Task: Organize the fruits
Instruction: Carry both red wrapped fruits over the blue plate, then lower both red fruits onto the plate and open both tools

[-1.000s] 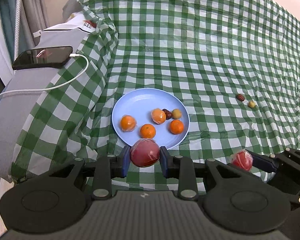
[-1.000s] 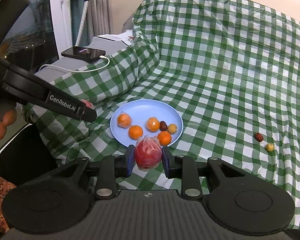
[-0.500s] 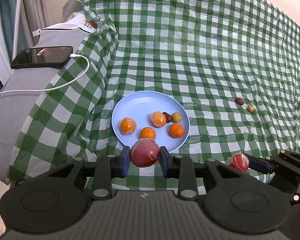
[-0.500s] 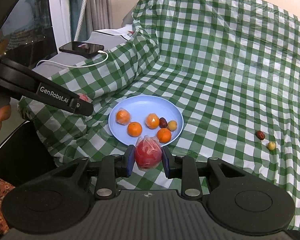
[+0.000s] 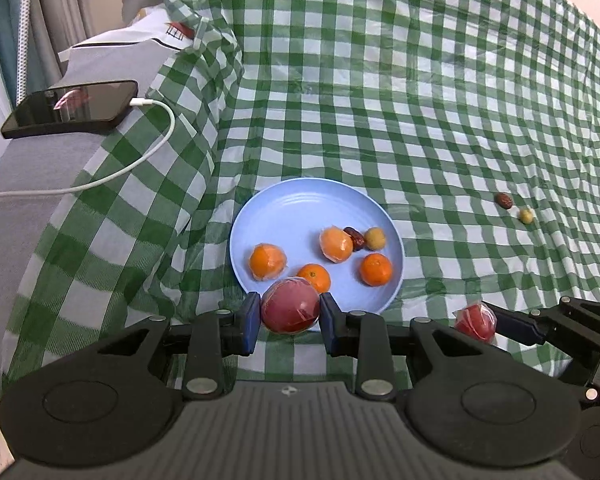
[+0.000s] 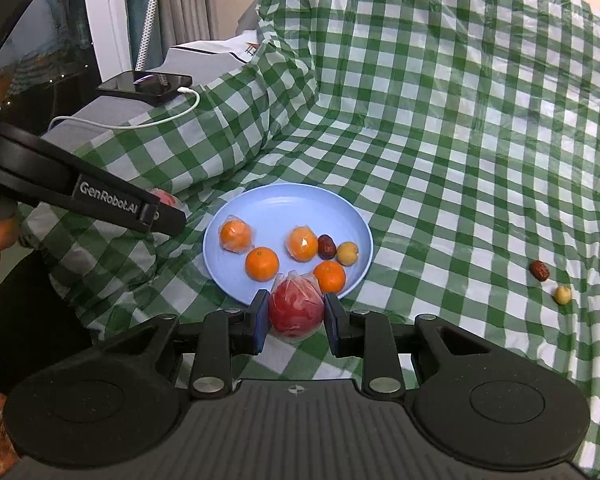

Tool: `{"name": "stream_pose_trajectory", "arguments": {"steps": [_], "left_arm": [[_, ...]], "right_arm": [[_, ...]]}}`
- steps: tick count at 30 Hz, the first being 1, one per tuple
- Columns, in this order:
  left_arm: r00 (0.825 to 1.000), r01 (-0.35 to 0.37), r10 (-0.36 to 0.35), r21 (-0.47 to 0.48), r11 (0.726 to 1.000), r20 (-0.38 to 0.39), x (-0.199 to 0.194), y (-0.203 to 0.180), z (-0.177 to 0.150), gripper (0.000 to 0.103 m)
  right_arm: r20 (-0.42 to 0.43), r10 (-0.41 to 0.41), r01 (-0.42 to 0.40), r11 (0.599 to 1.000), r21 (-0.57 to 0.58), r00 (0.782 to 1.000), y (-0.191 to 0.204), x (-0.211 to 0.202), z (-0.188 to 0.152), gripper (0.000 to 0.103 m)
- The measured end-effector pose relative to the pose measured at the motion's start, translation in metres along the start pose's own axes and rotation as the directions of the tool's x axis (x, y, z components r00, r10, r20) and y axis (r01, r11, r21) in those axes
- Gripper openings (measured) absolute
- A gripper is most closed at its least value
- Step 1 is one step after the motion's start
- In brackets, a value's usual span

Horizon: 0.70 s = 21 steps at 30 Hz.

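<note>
A light blue plate (image 5: 300,204) (image 6: 284,204) lies on the green checked cloth and holds several oranges (image 5: 376,269) (image 6: 262,263), a dark date (image 5: 355,237) and a small yellow fruit (image 5: 375,238). My left gripper (image 5: 289,317) is shut on a wrapped dark red apple (image 5: 290,311), just in front of the plate's near rim. My right gripper (image 6: 297,316) is shut on a wrapped red apple (image 6: 296,308), also at the near rim; it also shows in the left wrist view (image 5: 476,322). A date (image 5: 503,201) (image 6: 539,270) and a yellow fruit (image 5: 525,215) (image 6: 563,294) lie on the cloth at the right.
A black phone (image 5: 72,108) (image 6: 146,86) with a white charging cable (image 5: 140,160) rests on a grey raised surface at the left. The cloth rises in folds at the left and back. A curtain and a window frame stand at the far left.
Both grippers have drawn back slightly from the plate, so it sits a little farther ahead in both views. Both apples stay gripped.
</note>
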<state>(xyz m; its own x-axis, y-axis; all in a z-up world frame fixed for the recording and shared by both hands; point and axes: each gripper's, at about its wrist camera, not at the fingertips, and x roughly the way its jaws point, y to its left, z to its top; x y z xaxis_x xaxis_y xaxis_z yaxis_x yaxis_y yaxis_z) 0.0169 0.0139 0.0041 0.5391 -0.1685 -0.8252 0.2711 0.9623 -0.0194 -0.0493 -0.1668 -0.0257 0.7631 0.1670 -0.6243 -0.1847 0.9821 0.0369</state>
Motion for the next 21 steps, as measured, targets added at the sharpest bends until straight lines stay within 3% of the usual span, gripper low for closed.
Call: {"name": "stream_pose_trajectory", "arguments": {"steps": [21], "left_arm": [[0.997, -0.02, 0.024, 0.05, 0.999, -0.074, 0.114, -0.002, 0.053, 0.034]], "right_arm": [[-0.067, -0.002, 0.004, 0.999, 0.032, 0.998, -0.031, 0.119, 0.038, 0.03]]}}
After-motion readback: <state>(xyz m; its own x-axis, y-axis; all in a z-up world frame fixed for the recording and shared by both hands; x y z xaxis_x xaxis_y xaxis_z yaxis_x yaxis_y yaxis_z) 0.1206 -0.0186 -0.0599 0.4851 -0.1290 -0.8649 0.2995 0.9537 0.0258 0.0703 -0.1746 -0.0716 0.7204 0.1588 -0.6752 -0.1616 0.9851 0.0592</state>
